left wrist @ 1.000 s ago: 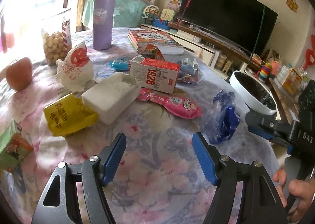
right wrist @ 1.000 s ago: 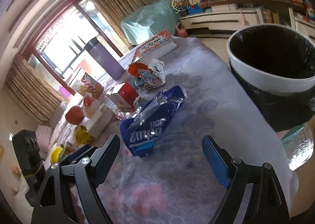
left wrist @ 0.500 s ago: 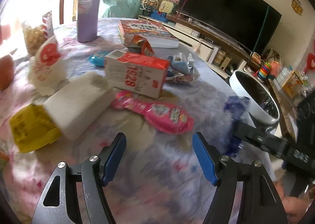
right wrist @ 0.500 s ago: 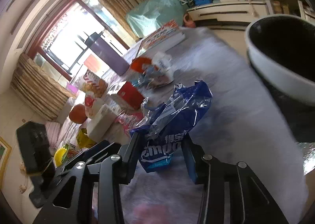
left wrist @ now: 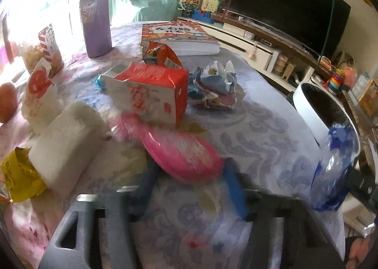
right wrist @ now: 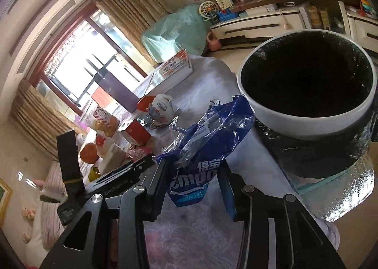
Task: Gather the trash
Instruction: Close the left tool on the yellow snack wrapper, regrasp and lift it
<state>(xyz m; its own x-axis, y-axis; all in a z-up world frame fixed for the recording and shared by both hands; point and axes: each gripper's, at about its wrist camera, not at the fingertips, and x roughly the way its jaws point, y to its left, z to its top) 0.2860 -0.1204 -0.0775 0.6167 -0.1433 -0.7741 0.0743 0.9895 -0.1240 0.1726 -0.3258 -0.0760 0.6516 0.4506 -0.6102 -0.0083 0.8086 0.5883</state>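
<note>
The right gripper (right wrist: 192, 188) clenches the blue wrapper (right wrist: 203, 151) at frame centre, beside the bin (right wrist: 267, 110), ready to drop. The left gripper's (left wrist: 189, 188) jaws, just closing, straddle the pink packet (left wrist: 182, 153) lower-centre.

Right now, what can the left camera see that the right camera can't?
Only the left wrist view shows a person's hand in its bottom corner. Only the right wrist view shows the pink pot on the floor and the writing on the blue wrapper. Both show the blue wrapper, the bin, the red carton and the pink packet.
</note>
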